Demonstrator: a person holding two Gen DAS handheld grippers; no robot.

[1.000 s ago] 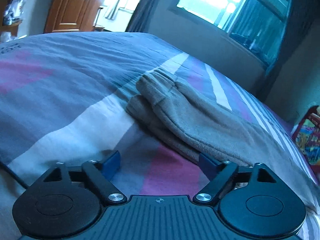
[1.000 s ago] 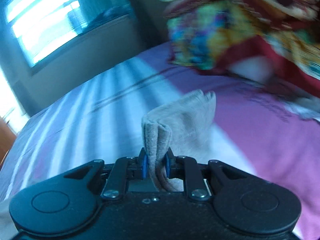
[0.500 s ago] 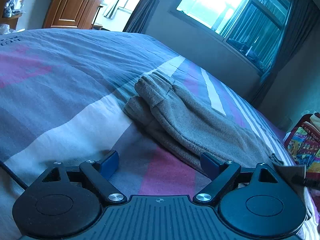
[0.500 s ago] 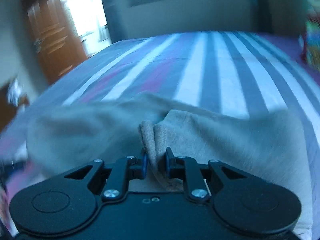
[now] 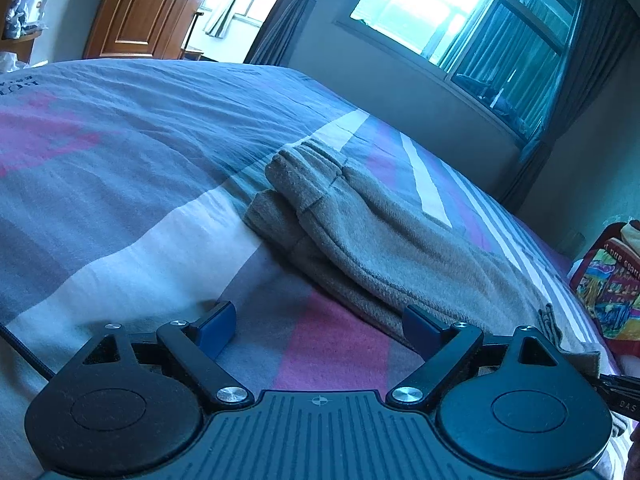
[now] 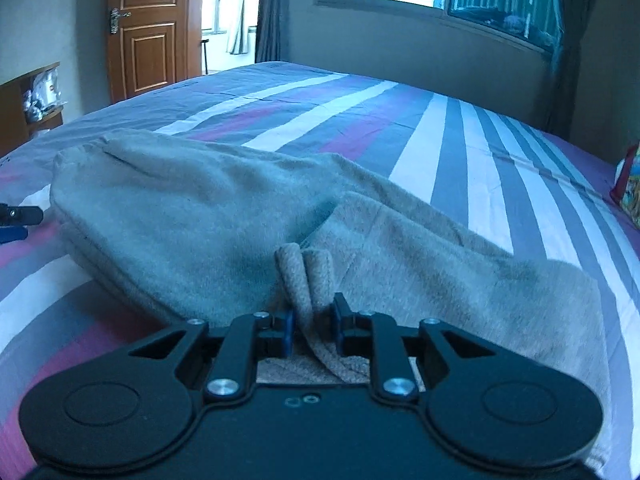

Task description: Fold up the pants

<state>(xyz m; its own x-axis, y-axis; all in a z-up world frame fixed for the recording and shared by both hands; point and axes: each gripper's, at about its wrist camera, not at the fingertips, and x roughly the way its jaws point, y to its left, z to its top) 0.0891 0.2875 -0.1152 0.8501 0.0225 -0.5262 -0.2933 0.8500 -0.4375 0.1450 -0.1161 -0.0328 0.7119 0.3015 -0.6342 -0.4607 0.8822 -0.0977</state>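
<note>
The striped bedspread (image 6: pixel 452 152) is filling both views, and the grey pants (image 6: pixel 192 216) are lying across it, doubled lengthwise with one leg stacked on the other. A second ago the right wrist view was facing the window wall and a bright patterned bag, with only the cuff ends held up; now it is looking across the bed toward the wooden door (image 6: pixel 150 28), with the cuffs brought over the body of the pants. That suggests the leg ends are being carried toward the waist, so the halving fold is likely close to being laid down.

The right gripper (image 6: pixel 312 320) is pinching the two cuff ends (image 6: pixel 306 276) between its blue pads, though its jaws are starting to open, with cloth between them. The left gripper (image 5: pixel 316 320) is hovering with jaws spread wide and nothing between them, near the pants' near edge, and it has barely shifted.

The left wrist view is showing the gathered waistband (image 5: pixel 304 172) at the far end and the bag (image 5: pixel 612 284) at the right; the right wrist view is showing the folded-over leg section and the cuffs, which the left one is barely catching.
</note>
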